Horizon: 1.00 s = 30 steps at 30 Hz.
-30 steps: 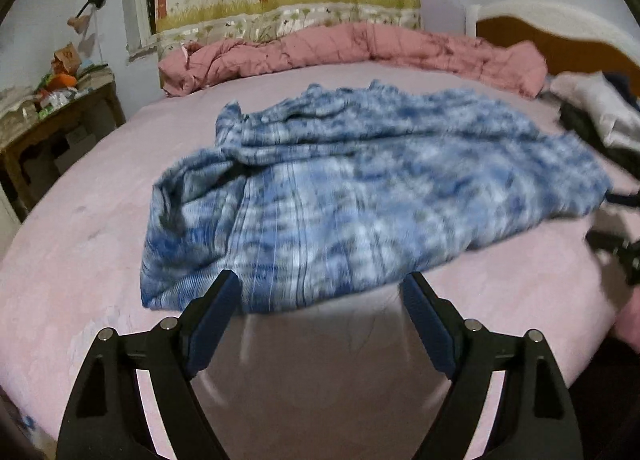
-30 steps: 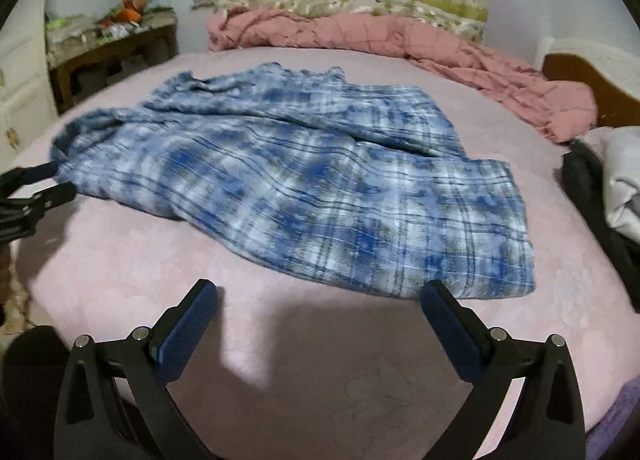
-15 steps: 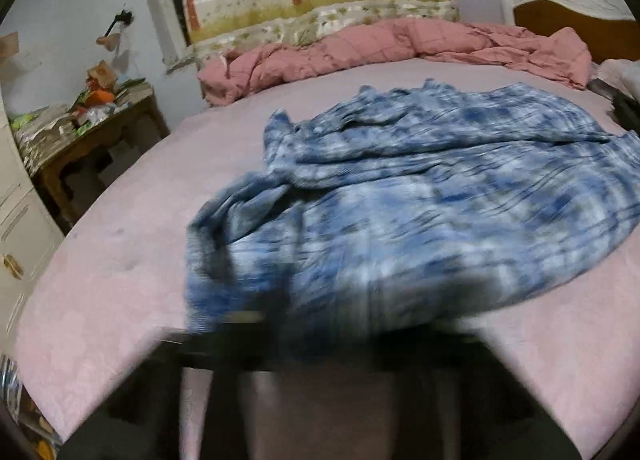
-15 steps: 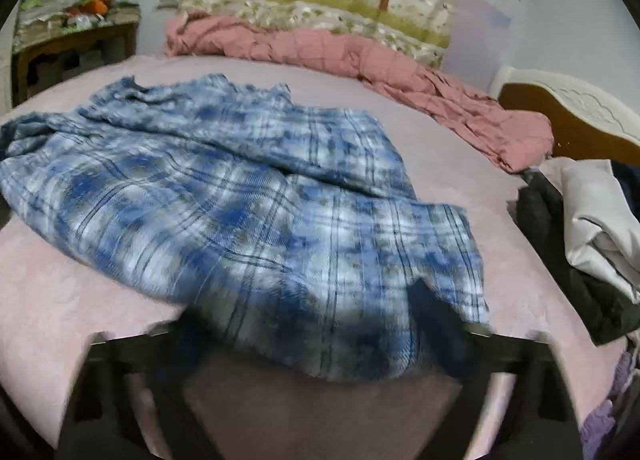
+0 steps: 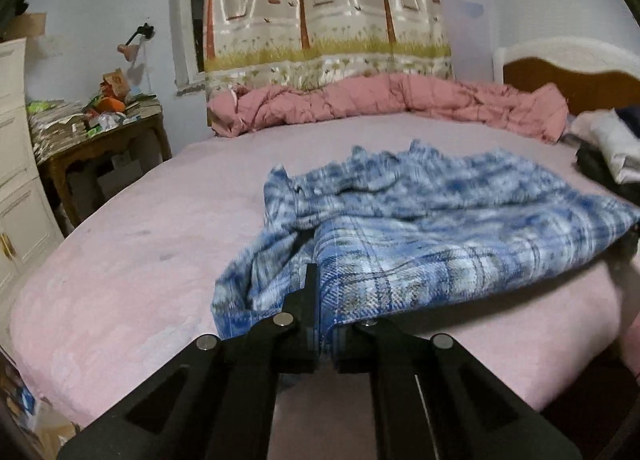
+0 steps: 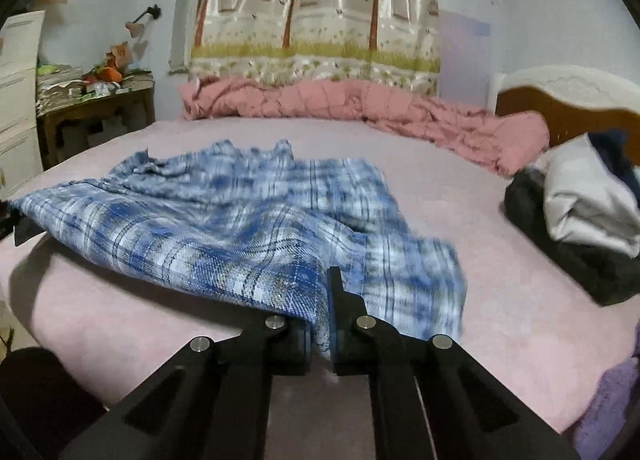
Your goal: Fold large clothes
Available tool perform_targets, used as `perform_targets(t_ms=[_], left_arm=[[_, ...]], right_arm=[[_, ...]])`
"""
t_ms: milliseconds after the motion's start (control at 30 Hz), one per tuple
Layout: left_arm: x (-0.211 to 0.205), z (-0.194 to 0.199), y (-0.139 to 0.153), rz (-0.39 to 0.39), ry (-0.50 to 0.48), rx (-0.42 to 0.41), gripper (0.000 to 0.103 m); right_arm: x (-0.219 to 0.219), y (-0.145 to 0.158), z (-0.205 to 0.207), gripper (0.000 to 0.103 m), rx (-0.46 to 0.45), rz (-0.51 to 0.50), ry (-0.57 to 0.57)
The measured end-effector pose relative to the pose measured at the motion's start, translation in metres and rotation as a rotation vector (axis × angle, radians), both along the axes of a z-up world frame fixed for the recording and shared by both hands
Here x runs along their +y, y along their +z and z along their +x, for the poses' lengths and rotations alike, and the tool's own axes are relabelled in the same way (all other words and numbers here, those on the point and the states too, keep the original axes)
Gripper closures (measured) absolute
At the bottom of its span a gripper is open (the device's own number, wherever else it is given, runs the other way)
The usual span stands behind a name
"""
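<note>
A blue and white plaid shirt (image 5: 420,228) lies spread on the pink bed (image 5: 132,244). My left gripper (image 5: 320,300) is shut on the shirt's near hem at its left part, and the cloth rises off the sheet there. In the right wrist view the same plaid shirt (image 6: 224,228) stretches to the left, and my right gripper (image 6: 326,300) is shut on its near hem toward the right corner. The lifted hem hangs between the two grips. The far collar end still rests on the bed.
A rolled pink quilt (image 5: 380,104) lies along the bed's far side under a tree-print curtain (image 5: 320,4). Other clothes are piled at the right (image 6: 580,216) by the headboard (image 6: 560,100). A cluttered wooden side table (image 5: 100,132) and white drawers (image 5: 16,180) stand left.
Both grippers went from open in front of the hem to shut on it. Both have risen, lifting the near edge of the shirt off the bed.
</note>
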State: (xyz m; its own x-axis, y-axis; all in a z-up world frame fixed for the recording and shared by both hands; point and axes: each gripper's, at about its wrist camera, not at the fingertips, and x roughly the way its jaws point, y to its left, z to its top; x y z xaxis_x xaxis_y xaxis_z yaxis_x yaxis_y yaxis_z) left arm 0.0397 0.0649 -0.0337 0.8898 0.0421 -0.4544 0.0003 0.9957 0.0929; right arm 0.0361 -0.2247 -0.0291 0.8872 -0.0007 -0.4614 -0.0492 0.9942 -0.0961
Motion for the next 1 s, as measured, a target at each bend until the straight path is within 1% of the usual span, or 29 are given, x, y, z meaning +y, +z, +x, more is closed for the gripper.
perform_targets(t_ms=[67, 133, 167, 233, 267, 333, 467, 500, 567, 600, 667, 733, 800, 833, 867, 900, 933, 967, 1000], left_arm=[[0.002, -0.002, 0.009, -0.002, 0.005, -0.014, 0.099], [0.004, 0.007, 0.021, -0.006, 0.009, -0.033, 0.099], [0.005, 0.015, 0.027, -0.011, 0.011, -0.039, 0.095], [0.01, 0.036, 0.04, -0.049, 0.01, -0.053, 0.094], [0.013, 0.057, 0.047, -0.066, 0.006, -0.048, 0.094], [0.016, 0.097, 0.055, -0.059, 0.011, -0.017, 0.094], [0.012, 0.179, 0.058, 0.002, 0.026, 0.065, 0.094], [0.008, 0.197, 0.056, 0.03, 0.032, 0.081, 0.094], [0.001, 0.225, 0.05, 0.091, 0.052, 0.101, 0.094], [-0.002, 0.237, 0.045, 0.104, 0.058, 0.113, 0.094], [-0.003, 0.261, 0.036, 0.111, 0.066, 0.148, 0.094], [0.0, 0.274, 0.029, 0.099, 0.085, 0.17, 0.094], [0.003, 0.282, 0.022, 0.089, 0.106, 0.172, 0.093], [0.005, 0.285, 0.018, 0.1, 0.127, 0.17, 0.091], [0.005, 0.288, 0.012, 0.126, 0.153, 0.172, 0.086], [0.007, 0.293, 0.005, 0.144, 0.175, 0.179, 0.084], [0.009, 0.296, -0.002, 0.143, 0.185, 0.188, 0.081], [0.012, 0.3, -0.01, 0.125, 0.172, 0.192, 0.081], [0.014, 0.301, -0.018, 0.108, 0.145, 0.187, 0.081]], right_arm=[[0.004, 0.009, -0.007, 0.097, -0.021, -0.027, 0.008], [0.008, 0.02, -0.004, 0.097, -0.04, -0.052, 0.011], [0.009, 0.026, 0.001, 0.096, -0.052, -0.062, 0.005], [0.009, 0.04, 0.021, 0.096, -0.057, -0.072, -0.006], [0.008, 0.047, 0.034, 0.096, -0.058, -0.064, -0.006], [0.005, 0.062, 0.064, 0.096, -0.078, -0.018, 0.004], [0.006, 0.074, 0.139, 0.096, -0.034, -0.021, 0.011], [0.006, 0.075, 0.157, 0.096, -0.013, -0.016, 0.01], [0.007, 0.071, 0.196, 0.096, 0.046, -0.004, 0.015], [0.007, 0.069, 0.214, 0.096, 0.072, -0.001, 0.022], [0.007, 0.062, 0.24, 0.096, 0.108, 0.002, 0.023], [0.008, 0.054, 0.261, 0.096, 0.129, 0.009, 0.022], [0.01, 0.046, 0.279, 0.096, 0.132, 0.007, 0.031], [0.013, 0.04, 0.287, 0.096, 0.131, -0.004, 0.04], [0.014, 0.036, 0.294, 0.096, 0.134, -0.007, 0.049], [0.013, 0.03, 0.302, 0.096, 0.143, 0.001, 0.06], [0.013, 0.024, 0.306, 0.096, 0.149, 0.017, 0.062], [0.011, 0.019, 0.308, 0.094, 0.156, 0.037, 0.06], [0.008, 0.012, 0.311, 0.089, 0.166, 0.064, 0.054]])
